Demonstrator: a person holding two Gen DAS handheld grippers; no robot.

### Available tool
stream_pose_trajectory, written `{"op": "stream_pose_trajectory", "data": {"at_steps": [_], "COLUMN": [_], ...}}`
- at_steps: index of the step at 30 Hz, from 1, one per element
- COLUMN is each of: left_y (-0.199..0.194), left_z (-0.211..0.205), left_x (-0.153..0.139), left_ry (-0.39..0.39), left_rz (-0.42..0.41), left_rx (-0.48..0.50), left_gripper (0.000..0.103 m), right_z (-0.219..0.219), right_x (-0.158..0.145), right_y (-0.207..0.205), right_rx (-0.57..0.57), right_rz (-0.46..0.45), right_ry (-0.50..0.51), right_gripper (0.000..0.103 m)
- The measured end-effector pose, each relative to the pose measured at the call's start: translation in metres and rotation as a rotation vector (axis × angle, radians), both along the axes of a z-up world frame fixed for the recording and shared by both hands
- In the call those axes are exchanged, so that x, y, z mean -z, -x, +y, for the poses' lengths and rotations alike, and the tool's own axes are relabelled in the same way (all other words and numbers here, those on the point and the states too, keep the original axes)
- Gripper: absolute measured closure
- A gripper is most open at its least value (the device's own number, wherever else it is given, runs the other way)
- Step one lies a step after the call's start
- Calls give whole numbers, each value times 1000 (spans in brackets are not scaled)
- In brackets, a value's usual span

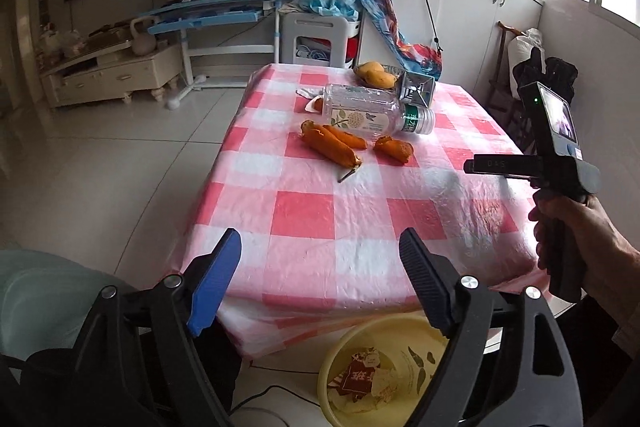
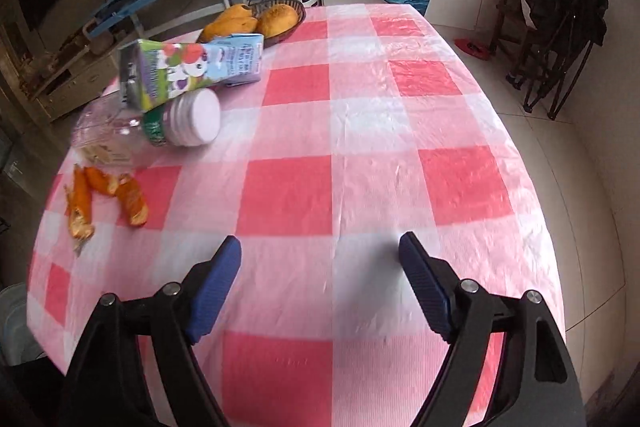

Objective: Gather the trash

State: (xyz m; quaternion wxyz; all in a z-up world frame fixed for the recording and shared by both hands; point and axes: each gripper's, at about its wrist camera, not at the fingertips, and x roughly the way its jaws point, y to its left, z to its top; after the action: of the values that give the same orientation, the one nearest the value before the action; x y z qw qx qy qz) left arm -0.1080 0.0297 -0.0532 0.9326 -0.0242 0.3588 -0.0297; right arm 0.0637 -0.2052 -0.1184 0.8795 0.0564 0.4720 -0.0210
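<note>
while both claws gape empty, orange peels [image 2: 106, 201] lie well left of right claw [image 2: 320, 283].

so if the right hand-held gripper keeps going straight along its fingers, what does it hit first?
Most likely bare checked tablecloth. The right hand-held gripper is open and empty; the bottle and peels lie off to its left. Depth is uncertain.

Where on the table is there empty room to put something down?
The near half of the checked tablecloth is bare, from the orange peels to the right edge. The far left corner is crowded: plastic bottle, juice carton, fruit basket.
</note>
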Motion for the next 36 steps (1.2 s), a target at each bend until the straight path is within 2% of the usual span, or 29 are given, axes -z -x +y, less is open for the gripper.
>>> {"op": "stream_pose_trajectory", "data": {"at_steps": [4,6,14,19,23,29,36], "left_y": [-14,-16,-15,-21,-25,-26,-33], "left_z": [-5,-7,-7,6,5,6,20], "left_x": [-3,-2,0,7,17,19,27], "left_ry": [-4,-9,-30,3,-31,-34,31], "left_rz": [-13,-16,-4,47,89,79,113], "left_rx": [-20,-22,-23,-73,-92,-105,-147], "left_gripper": [25,25,20,19,19,19,19], "right_z": [9,12,8,10,10,10,10], "right_x": [6,7,7,7,7,7,7], "right_y": [-21,-29,-38,-39,-39,-39,-39], "right_rx": [-15,-27,-18,-18,-18,-18,-18], "right_rz": [5,6,10,11,11,11,11], "right_ry": [75,74,76,77,77,78,78], "right_gripper": [10,8,7,7,7,7,7]}}
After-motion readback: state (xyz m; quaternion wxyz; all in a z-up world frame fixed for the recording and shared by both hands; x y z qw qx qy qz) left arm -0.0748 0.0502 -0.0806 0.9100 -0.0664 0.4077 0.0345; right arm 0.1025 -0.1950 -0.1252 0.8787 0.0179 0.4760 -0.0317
